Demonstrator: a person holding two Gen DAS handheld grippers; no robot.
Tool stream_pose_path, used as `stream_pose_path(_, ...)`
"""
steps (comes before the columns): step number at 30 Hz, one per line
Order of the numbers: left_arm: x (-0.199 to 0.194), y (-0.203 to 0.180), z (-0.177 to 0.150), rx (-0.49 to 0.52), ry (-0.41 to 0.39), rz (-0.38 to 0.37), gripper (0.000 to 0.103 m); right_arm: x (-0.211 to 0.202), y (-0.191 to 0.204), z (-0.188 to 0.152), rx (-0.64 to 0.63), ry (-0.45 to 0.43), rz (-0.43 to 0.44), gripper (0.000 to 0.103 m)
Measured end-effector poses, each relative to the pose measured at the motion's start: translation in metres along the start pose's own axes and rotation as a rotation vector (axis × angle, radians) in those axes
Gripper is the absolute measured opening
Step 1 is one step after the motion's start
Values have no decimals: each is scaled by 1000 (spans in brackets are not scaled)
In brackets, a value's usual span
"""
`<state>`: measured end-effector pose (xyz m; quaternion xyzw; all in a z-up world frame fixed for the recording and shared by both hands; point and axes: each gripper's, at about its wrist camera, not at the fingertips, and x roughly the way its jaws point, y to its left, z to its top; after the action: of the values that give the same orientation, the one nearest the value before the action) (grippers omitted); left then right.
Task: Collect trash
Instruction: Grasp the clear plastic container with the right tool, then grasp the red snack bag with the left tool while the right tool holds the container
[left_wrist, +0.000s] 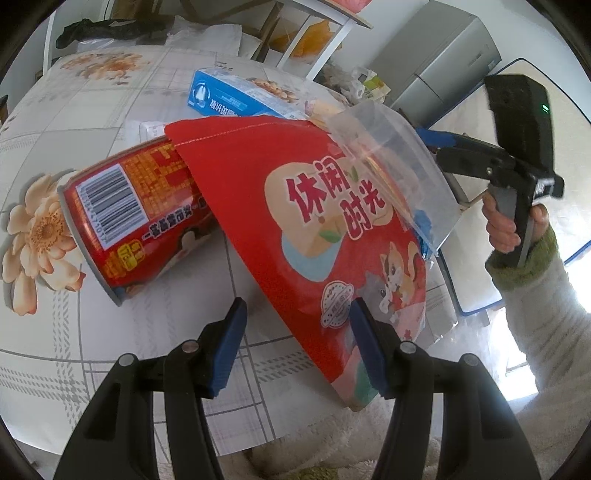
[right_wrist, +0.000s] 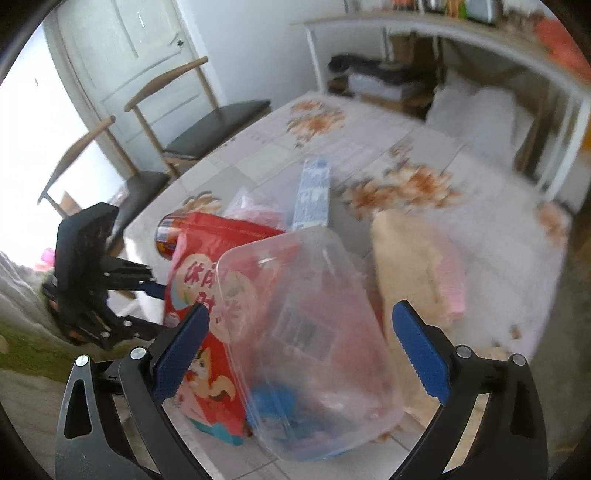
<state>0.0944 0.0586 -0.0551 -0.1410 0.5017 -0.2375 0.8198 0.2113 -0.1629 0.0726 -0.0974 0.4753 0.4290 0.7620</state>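
Note:
A red snack bag (left_wrist: 295, 229) lies on the floral tablecloth (left_wrist: 110, 92), leaning over a red can (left_wrist: 125, 218) that lies on its side. A clear plastic container (left_wrist: 399, 166) rests against the bag's right side. My left gripper (left_wrist: 295, 347) is open, its right pad (left_wrist: 365, 350) touching the bag's lower edge. In the right wrist view the container (right_wrist: 306, 332) sits between my open right gripper's (right_wrist: 299, 350) pads, with the bag (right_wrist: 207, 302) to its left. The right gripper also shows in the left wrist view (left_wrist: 439, 140) behind the container.
A blue and white box (left_wrist: 236, 96) lies behind the bag and also shows in the right wrist view (right_wrist: 312, 192). A beige paper bag (right_wrist: 410, 258) lies right of the container. Two chairs (right_wrist: 207, 122) stand at the table's far left. A shelf unit (right_wrist: 480, 55) stands behind.

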Motion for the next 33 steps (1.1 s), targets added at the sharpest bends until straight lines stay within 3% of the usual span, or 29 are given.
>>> stream_pose_path(5, 0, -2, 1, 5, -7, 2, 56, 14, 5, 2, -29, 81, 57, 95)
stream_pose_path(14, 3, -1, 1, 5, -10, -5, 52, 35, 17, -8, -82, 158, -24, 95)
stream_pose_path(18, 1, -4, 1, 8, -23, -18, 39, 24, 17, -11, -41, 110, -28, 93)
stream_pose_path(22, -7, -7, 0, 17, -47, -30, 25, 9, 16, -15, 34, 59, -85, 90)
stream_pose_path(26, -20, -9, -1, 15, -73, -62, 12, -14, 17, -20, 131, -36, -124, 89)
stream_pose_path(33, -50, -15, 1, 3, -141, -97, 1, -54, 17, -28, 300, -230, -147, 88)
